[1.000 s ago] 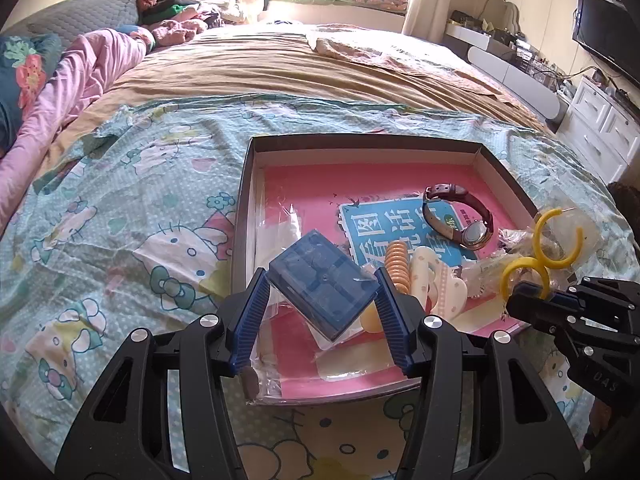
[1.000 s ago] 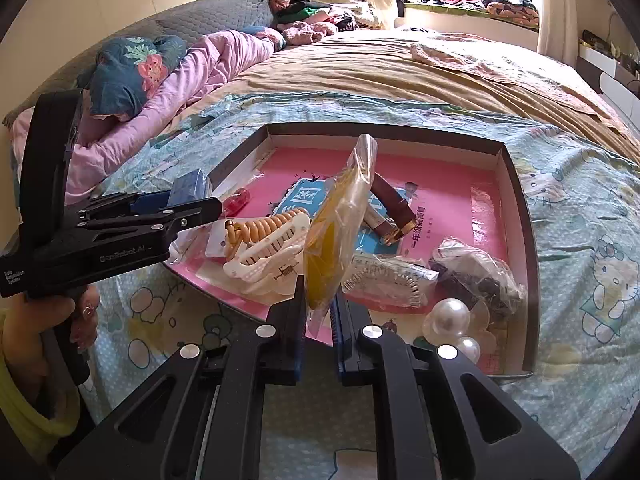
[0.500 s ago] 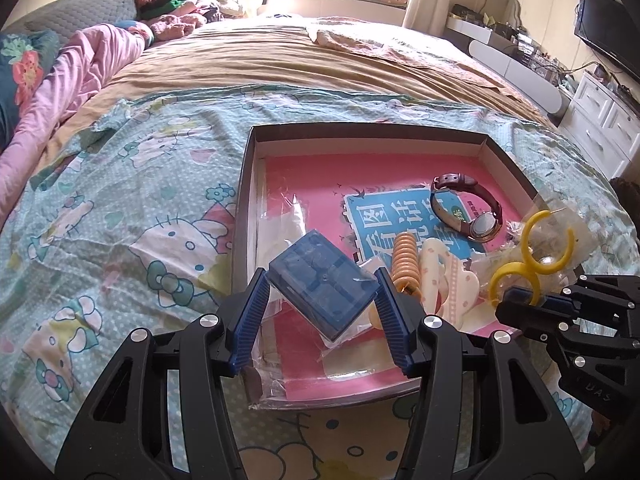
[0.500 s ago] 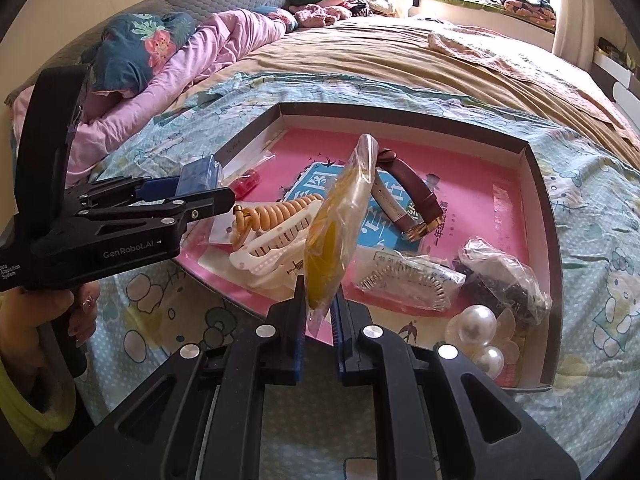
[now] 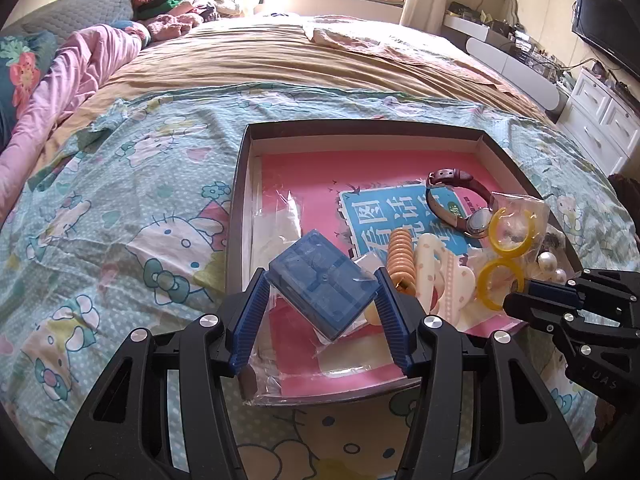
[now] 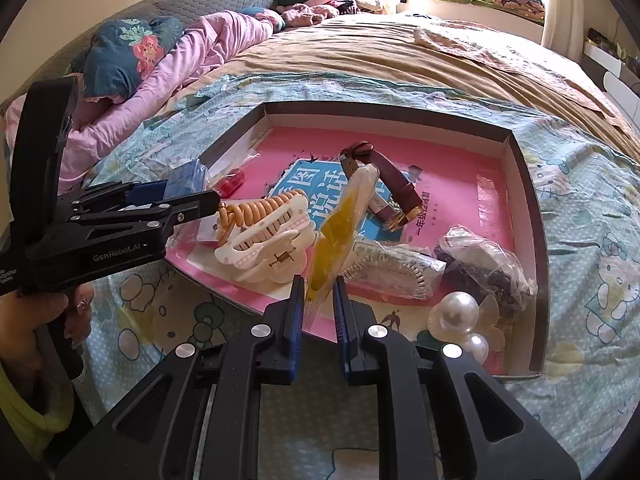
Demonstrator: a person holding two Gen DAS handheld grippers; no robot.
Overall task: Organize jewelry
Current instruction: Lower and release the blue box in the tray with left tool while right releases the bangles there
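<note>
Left gripper (image 5: pixel 322 300) clamps a blue plastic box (image 5: pixel 323 282); right gripper (image 6: pixel 318 312), jaws just loosening, releases a bagged yellow hoop pair (image 6: pixel 340 224) at six o'clock; shallow cardboard tray (image 6: pixel 528 184) remains cluttered.

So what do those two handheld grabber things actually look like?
Both are matte black plastic frames with triangular cut-outs, silver screws and ribbed blue pads lining the jaws. The left gripper has white "GenRobot.AI" lettering on its side and a pistol-style handle. The right gripper looks identical. A yellow-green sleeve shows.
</note>
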